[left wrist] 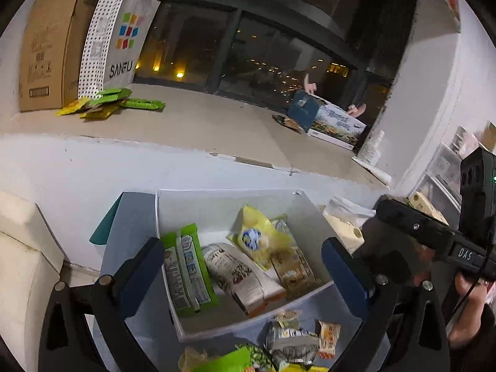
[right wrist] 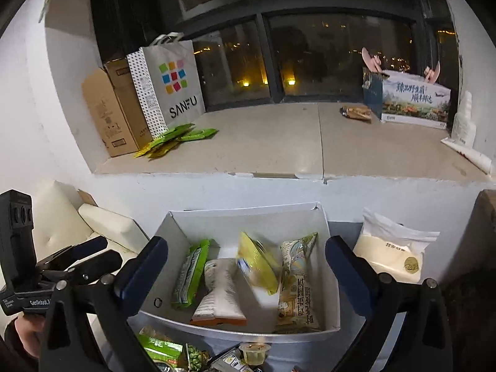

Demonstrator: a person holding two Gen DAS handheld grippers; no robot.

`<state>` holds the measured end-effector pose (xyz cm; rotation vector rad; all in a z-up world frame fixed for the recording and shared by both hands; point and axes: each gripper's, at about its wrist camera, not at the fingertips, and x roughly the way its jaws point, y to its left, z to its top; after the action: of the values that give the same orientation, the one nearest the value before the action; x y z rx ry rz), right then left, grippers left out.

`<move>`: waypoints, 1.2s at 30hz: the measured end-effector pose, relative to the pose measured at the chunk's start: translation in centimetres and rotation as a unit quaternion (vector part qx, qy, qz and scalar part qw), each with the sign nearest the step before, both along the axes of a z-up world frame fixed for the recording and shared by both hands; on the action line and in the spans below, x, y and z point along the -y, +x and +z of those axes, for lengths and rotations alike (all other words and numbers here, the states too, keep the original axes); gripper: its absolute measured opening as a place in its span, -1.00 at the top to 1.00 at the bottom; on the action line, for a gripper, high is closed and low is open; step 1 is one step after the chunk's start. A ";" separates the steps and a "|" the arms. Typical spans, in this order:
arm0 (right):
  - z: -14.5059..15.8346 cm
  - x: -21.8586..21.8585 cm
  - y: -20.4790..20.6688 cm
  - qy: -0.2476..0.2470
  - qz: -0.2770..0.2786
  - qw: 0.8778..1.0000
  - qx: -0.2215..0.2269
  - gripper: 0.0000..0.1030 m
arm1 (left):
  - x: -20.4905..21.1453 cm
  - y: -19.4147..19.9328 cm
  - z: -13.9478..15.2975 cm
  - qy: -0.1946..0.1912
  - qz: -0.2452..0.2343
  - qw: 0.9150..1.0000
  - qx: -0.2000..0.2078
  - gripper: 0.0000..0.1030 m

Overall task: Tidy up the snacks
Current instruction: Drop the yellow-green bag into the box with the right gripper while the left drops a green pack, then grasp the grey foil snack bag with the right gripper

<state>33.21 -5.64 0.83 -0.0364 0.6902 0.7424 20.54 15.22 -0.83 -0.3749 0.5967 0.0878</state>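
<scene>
A white open box (left wrist: 223,204) stands on the table below both grippers. Inside lie a green packet (left wrist: 186,272), a white and orange packet (left wrist: 238,276), a yellow bag (left wrist: 260,238) and a beige packet (left wrist: 294,269). My left gripper (left wrist: 241,248) hovers open over the box, nothing between its fingers. In the right wrist view the same box (right wrist: 248,217) holds the green packet (right wrist: 190,272), the blurred yellow bag (right wrist: 257,263) and the beige packet (right wrist: 297,282). My right gripper (right wrist: 246,245) is open and empty above it. Several loose snacks (left wrist: 288,341) lie before the box.
A stone window ledge (right wrist: 279,142) behind carries a cardboard box (right wrist: 114,117), a SANFU paper bag (right wrist: 173,86), green packets (right wrist: 183,138) and a printed carton (right wrist: 412,99). A white pouch (right wrist: 390,248) sits right of the box, a cream cushion (right wrist: 108,223) left. A jelly cup (right wrist: 254,352) is near.
</scene>
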 end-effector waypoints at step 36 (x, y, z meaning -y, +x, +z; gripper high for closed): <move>-11.0 9.9 -15.8 -0.034 0.080 0.996 -0.010 -1.00 | 8.8 -18.9 -8.4 0.045 -0.005 0.998 -0.046 -1.00</move>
<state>17.36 -15.49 -10.18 -0.1483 0.7378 0.8738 1.60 6.42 -9.25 -0.2824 0.6837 0.1228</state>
